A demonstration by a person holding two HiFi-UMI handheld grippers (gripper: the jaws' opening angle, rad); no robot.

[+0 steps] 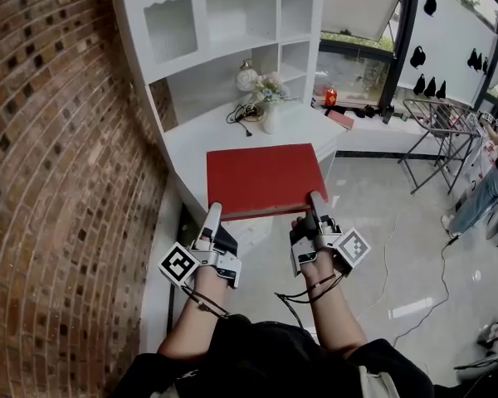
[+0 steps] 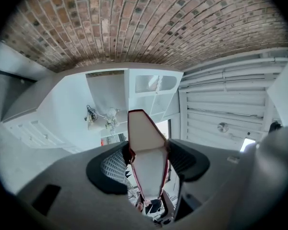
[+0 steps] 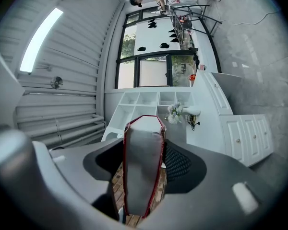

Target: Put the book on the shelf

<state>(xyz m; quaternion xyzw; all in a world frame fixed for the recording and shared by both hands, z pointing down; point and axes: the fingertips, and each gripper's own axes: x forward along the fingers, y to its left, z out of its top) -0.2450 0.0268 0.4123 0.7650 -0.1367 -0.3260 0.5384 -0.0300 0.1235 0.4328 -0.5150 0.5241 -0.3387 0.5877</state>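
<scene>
Head view shows a thin red hardcover book (image 1: 261,179) held level in the air, over the near end of the white worktop (image 1: 201,137) at the base of the tall white wooden shelf unit (image 1: 232,23). The left gripper (image 1: 213,215) pinches the book's near left corner and the right gripper (image 1: 316,203) its near right corner. Each gripper view shows the jaws pressed on the covers with the page edge between them. Gripping both corners likely keeps the wide cover from sagging or twisting while it is held flat. A small round clock (image 1: 246,78) and a white vase of pale flowers (image 1: 270,118) stand near the worktop's back edge, so the book would need to steer clear of them. By my reading, the book is held ready and not yet set on any shelf
</scene>
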